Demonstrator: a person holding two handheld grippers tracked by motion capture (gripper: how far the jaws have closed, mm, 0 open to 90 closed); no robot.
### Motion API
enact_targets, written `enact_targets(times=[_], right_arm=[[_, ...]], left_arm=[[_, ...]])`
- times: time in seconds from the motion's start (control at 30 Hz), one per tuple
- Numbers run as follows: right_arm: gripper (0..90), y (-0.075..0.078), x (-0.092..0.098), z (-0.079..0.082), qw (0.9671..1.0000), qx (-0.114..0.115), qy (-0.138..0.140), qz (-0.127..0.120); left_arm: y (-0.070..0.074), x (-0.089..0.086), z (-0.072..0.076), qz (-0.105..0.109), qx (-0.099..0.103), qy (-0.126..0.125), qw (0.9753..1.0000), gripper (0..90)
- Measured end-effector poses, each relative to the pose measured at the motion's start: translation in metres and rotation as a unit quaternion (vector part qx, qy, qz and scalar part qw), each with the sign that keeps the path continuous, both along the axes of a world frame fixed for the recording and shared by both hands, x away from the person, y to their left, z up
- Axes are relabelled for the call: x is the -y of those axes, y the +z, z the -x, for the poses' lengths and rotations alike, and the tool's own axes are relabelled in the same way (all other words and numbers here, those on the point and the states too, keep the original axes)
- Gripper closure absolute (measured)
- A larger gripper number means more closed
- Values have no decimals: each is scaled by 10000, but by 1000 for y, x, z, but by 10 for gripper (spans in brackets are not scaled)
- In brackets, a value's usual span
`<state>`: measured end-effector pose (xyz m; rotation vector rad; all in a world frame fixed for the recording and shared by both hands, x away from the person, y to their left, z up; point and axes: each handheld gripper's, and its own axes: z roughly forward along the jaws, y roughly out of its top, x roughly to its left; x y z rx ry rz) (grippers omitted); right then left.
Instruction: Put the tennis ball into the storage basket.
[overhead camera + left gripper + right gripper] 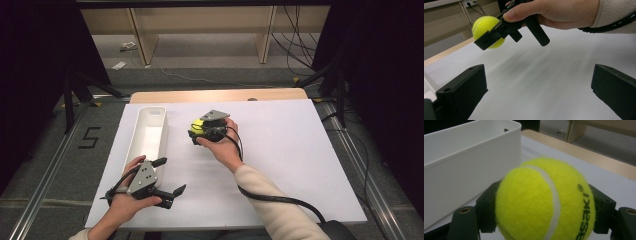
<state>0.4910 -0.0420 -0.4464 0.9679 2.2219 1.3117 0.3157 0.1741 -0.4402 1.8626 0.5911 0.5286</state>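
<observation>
A yellow tennis ball (198,125) is clamped between the jaws of my right gripper (201,129), held a little above the white table, just right of the white bin (148,132). Up close, the ball (544,202) has a jaw pressing on each side, and the bin wall (461,165) stands to its left. My left gripper (169,176) rests near the table's front left edge, open, with nothing between its jaws. From the left gripper view (539,100) I see the ball (486,28) gripped by the right gripper (491,36) in a hand.
The long white bin (161,142) lies lengthwise at the table's left, and I see nothing inside it. A white sheet (290,150) covers the table, with a wooden strip (220,95) at the far edge. Shelving and cables sit on the floor beyond.
</observation>
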Motion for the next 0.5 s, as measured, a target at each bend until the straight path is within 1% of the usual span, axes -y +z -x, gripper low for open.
enact_targets(times=[0.5], right_arm=[[271,9,-4,4,9999,76,125,-44]], left_arm=[[0,0,0,10,-13,0,10000,0]])
